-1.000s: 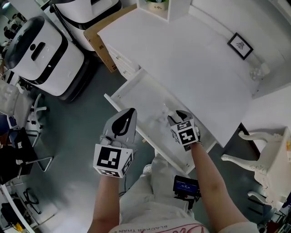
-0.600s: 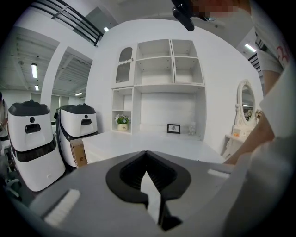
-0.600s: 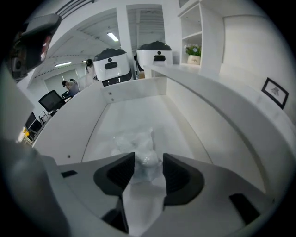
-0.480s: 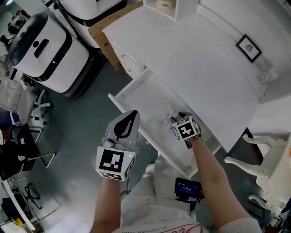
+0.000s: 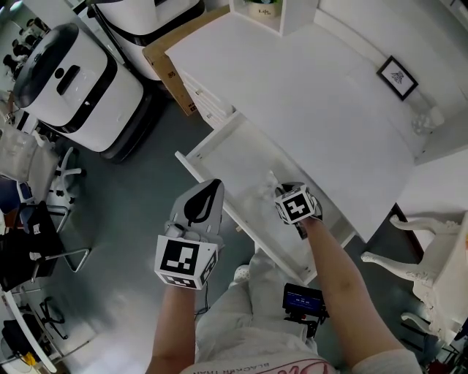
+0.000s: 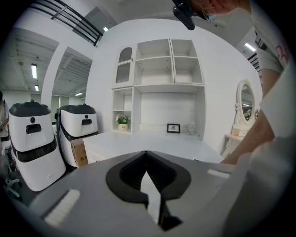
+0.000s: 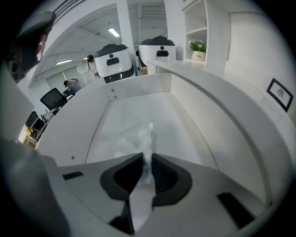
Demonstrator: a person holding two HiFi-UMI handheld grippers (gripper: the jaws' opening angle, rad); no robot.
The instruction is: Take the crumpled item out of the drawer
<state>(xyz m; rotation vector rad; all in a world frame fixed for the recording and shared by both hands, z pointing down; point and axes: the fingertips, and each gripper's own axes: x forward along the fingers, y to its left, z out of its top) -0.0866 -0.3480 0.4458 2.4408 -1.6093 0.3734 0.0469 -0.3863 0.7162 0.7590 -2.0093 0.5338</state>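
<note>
The white drawer (image 5: pixel 210 152) stands pulled out from under the white desk (image 5: pixel 307 95). A crumpled clear plastic item (image 7: pixel 133 135) lies on the drawer floor, also seen as a pale wad, the crumpled item (image 5: pixel 264 190), in the head view. My right gripper (image 7: pixel 146 159) reaches into the drawer; its jaws are closing, and the near end of the plastic sits pinched between them. In the head view the right gripper (image 5: pixel 278 191) is over the drawer's middle. My left gripper (image 5: pixel 210 185) hovers outside the drawer front, shut with nothing in it; in its own view the left gripper (image 6: pixel 146 156) points at the desk.
Two white machines (image 5: pixel 77 80) and a cardboard box (image 5: pixel 170 67) stand left of the desk. A small framed picture (image 5: pixel 398 76) and a potted plant (image 5: pixel 262 6) rest on the desk. A white chair (image 5: pixel 431 256) is at the right. The person's legs are below the drawer.
My right gripper has moved deeper into the drawer onto the crumpled plastic, and its jaws have narrowed around it. The left gripper has barely shifted.
</note>
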